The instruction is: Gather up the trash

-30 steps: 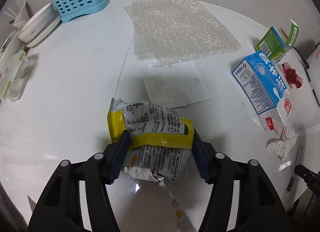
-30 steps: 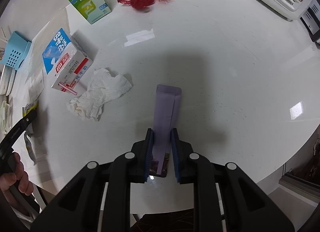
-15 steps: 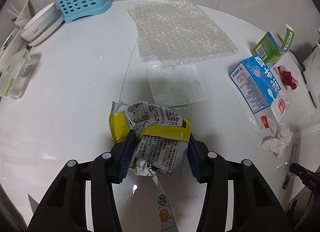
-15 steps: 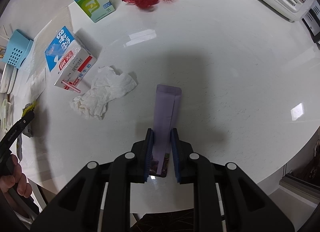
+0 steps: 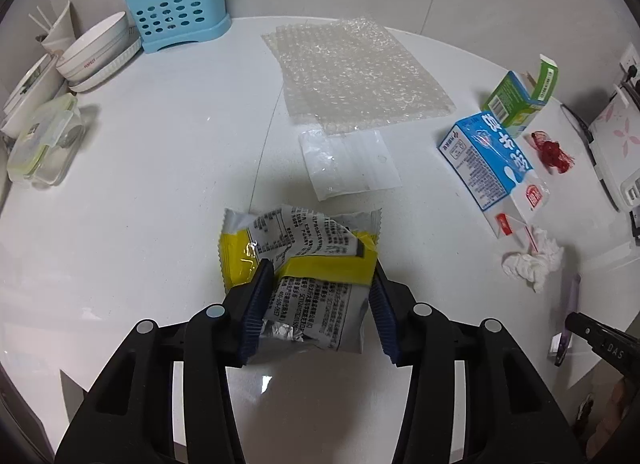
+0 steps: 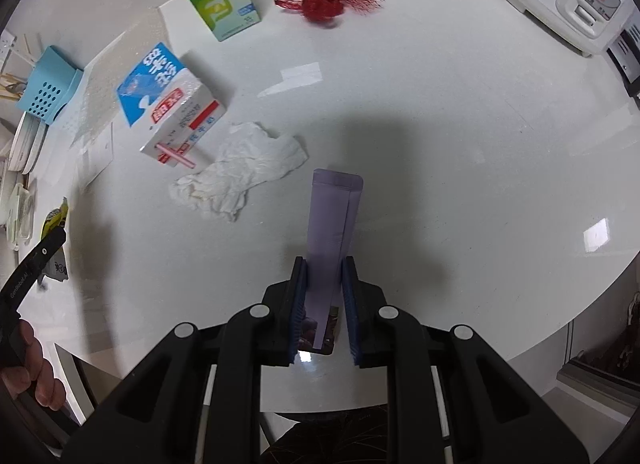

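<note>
Below, left gripper (image 5: 318, 284) clamped on crumpled wrapper (image 5: 298, 264), jaws just closing, wrapper's near end hidden behind fingers. Right gripper (image 6: 324, 284) pinched on purple sachet (image 6: 334, 216) above table (image 6: 460, 124), sachet's lower end cut off, print unreadable.

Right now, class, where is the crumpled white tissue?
In the right wrist view, the crumpled tissue lies on the table, left of centre, just below the blue milk carton.
</note>
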{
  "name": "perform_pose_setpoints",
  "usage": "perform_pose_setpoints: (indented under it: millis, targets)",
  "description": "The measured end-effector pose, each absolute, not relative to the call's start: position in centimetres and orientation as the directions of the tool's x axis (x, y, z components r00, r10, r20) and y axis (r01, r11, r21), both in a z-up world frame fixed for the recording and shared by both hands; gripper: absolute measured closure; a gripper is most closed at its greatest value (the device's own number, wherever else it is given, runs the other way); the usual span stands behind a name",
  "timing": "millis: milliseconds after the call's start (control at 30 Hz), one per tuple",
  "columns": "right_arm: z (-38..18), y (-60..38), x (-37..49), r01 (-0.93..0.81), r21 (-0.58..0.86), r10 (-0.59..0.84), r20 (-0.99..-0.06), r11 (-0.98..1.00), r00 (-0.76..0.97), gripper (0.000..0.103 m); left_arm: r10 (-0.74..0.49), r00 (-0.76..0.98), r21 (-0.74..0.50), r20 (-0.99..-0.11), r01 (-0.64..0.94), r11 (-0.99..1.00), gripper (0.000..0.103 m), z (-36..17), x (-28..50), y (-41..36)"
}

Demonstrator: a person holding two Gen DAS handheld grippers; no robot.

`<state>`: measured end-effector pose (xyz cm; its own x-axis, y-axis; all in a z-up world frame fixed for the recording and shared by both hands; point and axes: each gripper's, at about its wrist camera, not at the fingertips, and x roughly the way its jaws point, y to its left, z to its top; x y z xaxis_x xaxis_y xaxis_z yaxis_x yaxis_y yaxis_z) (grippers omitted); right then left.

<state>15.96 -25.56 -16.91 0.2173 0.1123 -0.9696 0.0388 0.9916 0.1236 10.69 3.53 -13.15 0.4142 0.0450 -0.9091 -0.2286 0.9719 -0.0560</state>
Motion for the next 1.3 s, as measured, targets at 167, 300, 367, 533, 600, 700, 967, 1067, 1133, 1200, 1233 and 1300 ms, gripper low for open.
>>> perform_pose_setpoints:
  millis: [167,300,367,533,600,700,967,1067,1133,1200,1233,1300]
  targets:
    - [-16.2,-24.7,14.7,0.016,0.12,0.113,-0.964,0.993,0.242,0.086,0.031,0.433,-0.065,-0.901,-0.205,0.977,0.059,-12.5,9.1,3.4]
    - [-16.0,-24.4,13.8,0.022,0.118,0.109,-0.963,0.993,0.246,0.086,0.023,0.427,-0.068,-0.904,-0.198,0.978,0.063,-12.8,8.1,3.6]
    - [-16.0,-24.3,13.2,0.023,0.116,0.107,-0.964,0.993,0.245,0.086,0.02,0.424,-0.073,-0.905,-0.202,0.977,0.063,-13.0,7.9,3.9]
    - [-15.9,-24.1,12.8,0.018,0.117,0.109,-0.963,0.993,0.247,0.086,0.042,0.443,-0.074,-0.896,-0.242,0.968,0.035,-12.4,7.9,5.0]
    - [-16.0,-24.1,12.9,0.016,0.12,0.112,-0.963,0.993,0.247,0.086,0.069,0.443,-0.057,-0.894,-0.266,0.962,0.028,-12.0,7.9,5.5]
    - [-16.2,-24.0,13.3,0.013,0.124,0.117,-0.962,0.992,0.246,0.086,0.054,0.424,-0.067,-0.904,-0.265,0.962,0.024,-12.0,8.0,5.7]
    - [-16.6,-23.6,13.7,-0.008,0.13,0.128,-0.964,0.992,0.233,0.086,0.083,0.339,-0.023,-0.937,-0.297,0.955,0.022,-14.4,8.2,5.1]
    - [-16.7,-23.4,13.7,-0.016,0.126,0.127,-0.965,0.992,0.229,0.086,0.08,0.313,-0.024,-0.947,-0.315,0.949,0.024,-15.3,8.5,5.0]
    - [-16.6,-23.4,13.8,-0.019,0.125,0.126,-0.965,0.992,0.228,0.086,0.07,0.298,-0.032,-0.952,-0.323,0.946,0.037,-15.8,8.6,5.0]
    - [-16.6,-23.3,13.9,-0.021,0.124,0.125,-0.965,0.992,0.229,0.086,0.061,0.282,-0.036,-0.958,-0.326,0.945,0.049,-16.2,8.7,5.0]
    - [-16.6,-23.4,13.9,-0.02,0.124,0.125,-0.965,0.992,0.229,0.086,0.059,0.277,-0.037,-0.959,-0.329,0.944,0.052,-16.3,8.7,5.0]
    - [-16.6,-23.5,13.9,-0.018,0.124,0.125,-0.965,0.992,0.229,0.086,0.07,0.278,-0.029,-0.958,-0.336,0.941,0.057,-16.2,8.6,5.0]
